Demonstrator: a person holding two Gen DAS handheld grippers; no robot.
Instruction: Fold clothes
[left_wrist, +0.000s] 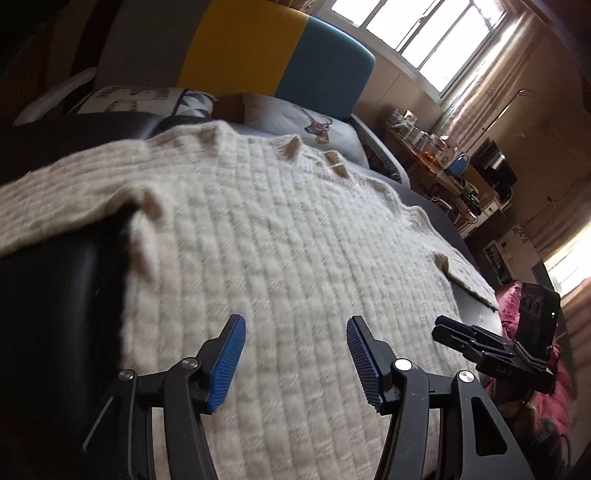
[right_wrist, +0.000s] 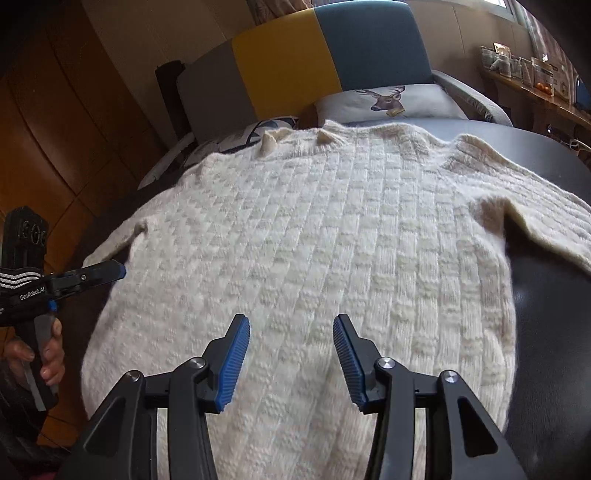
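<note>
Nearby, deer pillow (right_wrist: 388, 100) beyond sweater (right_wrist: 295, 240)

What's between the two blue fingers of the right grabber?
Only the cream knitted sweater shows in the gap of the open right gripper. Nothing is pinched there, as the right wrist view shows.

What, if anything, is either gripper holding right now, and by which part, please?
Nothing is held. The left gripper and right gripper are both open above the cream knit sweater, with no cloth between their fingers.
</note>
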